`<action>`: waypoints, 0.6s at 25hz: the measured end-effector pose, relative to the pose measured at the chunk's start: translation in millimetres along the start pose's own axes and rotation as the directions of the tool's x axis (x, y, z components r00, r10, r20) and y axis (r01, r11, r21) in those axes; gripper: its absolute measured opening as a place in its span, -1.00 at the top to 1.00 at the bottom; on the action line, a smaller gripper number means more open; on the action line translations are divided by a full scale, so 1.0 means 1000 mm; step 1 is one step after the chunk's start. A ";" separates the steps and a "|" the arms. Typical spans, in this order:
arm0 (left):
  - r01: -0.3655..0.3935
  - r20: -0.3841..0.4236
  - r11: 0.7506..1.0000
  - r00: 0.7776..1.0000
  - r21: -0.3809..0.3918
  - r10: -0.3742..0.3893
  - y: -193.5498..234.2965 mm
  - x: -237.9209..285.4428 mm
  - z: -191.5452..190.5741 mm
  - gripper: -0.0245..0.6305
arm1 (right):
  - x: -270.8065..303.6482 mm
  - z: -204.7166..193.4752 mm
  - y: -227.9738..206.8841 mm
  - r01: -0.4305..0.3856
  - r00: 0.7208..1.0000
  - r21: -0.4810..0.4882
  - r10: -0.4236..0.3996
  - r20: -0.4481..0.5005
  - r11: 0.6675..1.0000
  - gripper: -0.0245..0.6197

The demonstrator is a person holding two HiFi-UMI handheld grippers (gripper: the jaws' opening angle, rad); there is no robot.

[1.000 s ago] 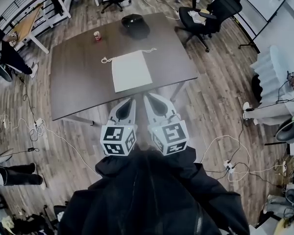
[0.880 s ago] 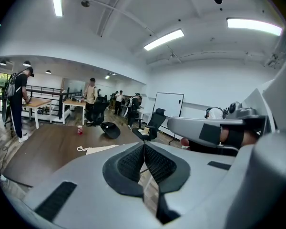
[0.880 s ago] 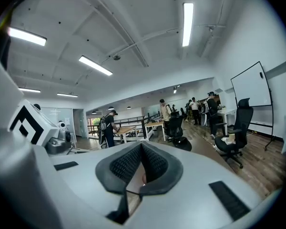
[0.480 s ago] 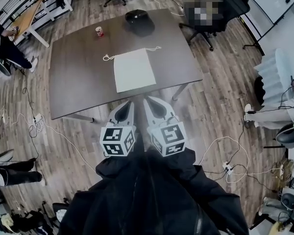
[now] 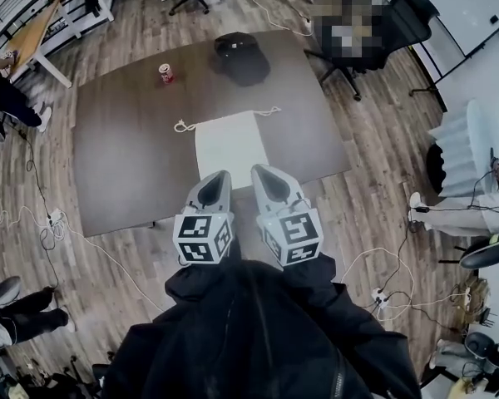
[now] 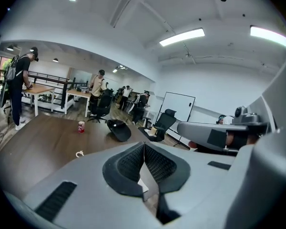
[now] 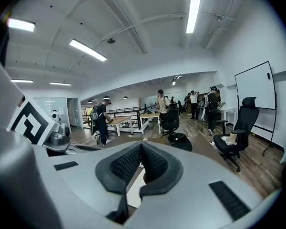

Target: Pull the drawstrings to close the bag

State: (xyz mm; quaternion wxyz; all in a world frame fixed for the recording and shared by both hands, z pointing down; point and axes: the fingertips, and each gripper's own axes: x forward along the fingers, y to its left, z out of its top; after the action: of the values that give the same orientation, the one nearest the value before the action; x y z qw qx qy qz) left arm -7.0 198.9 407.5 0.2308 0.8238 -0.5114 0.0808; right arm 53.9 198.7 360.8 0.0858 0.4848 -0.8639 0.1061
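L hand-held gripper (image 5: 219, 179) & R hand-held gripper (image 5: 262, 175), both pressed together & empty, should be opened before drawstrings (image 5: 181, 126) of the bag (image 5: 230, 144) are pinched.

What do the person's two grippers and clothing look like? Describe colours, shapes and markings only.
Both the left gripper and the right gripper have pale grey, tapering shells with a dark teardrop recess on top. Their jaws carry black, finely textured pads. Each has at its rear a white cube printed with black square markers. The person wears a black jacket.
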 end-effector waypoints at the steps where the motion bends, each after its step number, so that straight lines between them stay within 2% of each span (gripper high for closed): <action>1: 0.005 -0.006 1.000 1.000 -0.002 -0.005 0.008 0.010 0.005 0.82 | 0.014 0.002 -0.006 0.007 1.000 0.003 -0.007 -0.008 1.000 0.86; 15: 0.009 -0.088 0.999 0.996 -0.053 -0.014 0.139 0.126 0.061 0.82 | 0.191 0.016 -0.050 0.042 0.991 0.010 -0.040 -0.131 0.999 0.86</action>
State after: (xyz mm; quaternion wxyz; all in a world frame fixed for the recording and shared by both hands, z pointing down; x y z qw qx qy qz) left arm -77.5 17.8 442.0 0.2751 0.8160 -0.4981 0.1021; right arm -2.7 12.7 398.8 0.1412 0.4952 -0.8455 0.1415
